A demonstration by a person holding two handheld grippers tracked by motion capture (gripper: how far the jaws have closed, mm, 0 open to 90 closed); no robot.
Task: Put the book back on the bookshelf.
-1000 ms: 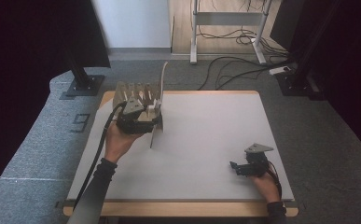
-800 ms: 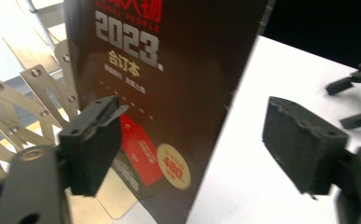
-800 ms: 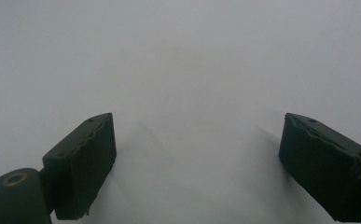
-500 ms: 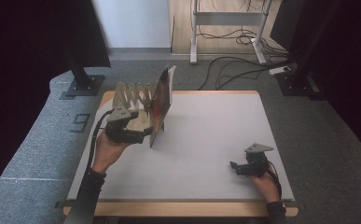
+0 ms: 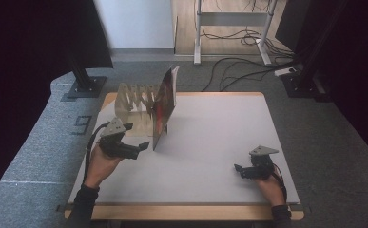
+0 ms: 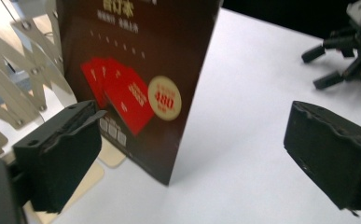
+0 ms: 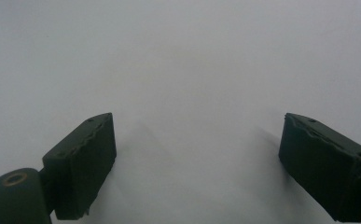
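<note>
A dark booklet [image 5: 165, 105] with red cards printed on its cover [image 6: 136, 84] stands on edge at the right end of a wooden accordion rack [image 5: 133, 100], leaning a little. My left gripper [image 5: 141, 149] sits just short of the booklet's lower corner, open. Its jaws have just been opening, and in the left gripper view [image 6: 192, 163] they stand wide apart and press on nothing. My right gripper [image 5: 240, 171] rests open on the white table top [image 5: 210, 128] at the near right, with bare table between its jaws [image 7: 197, 168].
The rack's slats [image 6: 15, 79] rise left of the booklet. The right gripper [image 6: 343, 51] shows far off across the table in the left gripper view. Beyond the table lie grey floor, cables [image 5: 238, 66] and stand legs [image 5: 84, 83].
My left gripper has let go of the booklet and drawn back toward the near left edge, sinking a little. The booklet now stands free at the rack. The right gripper has kept still.
</note>
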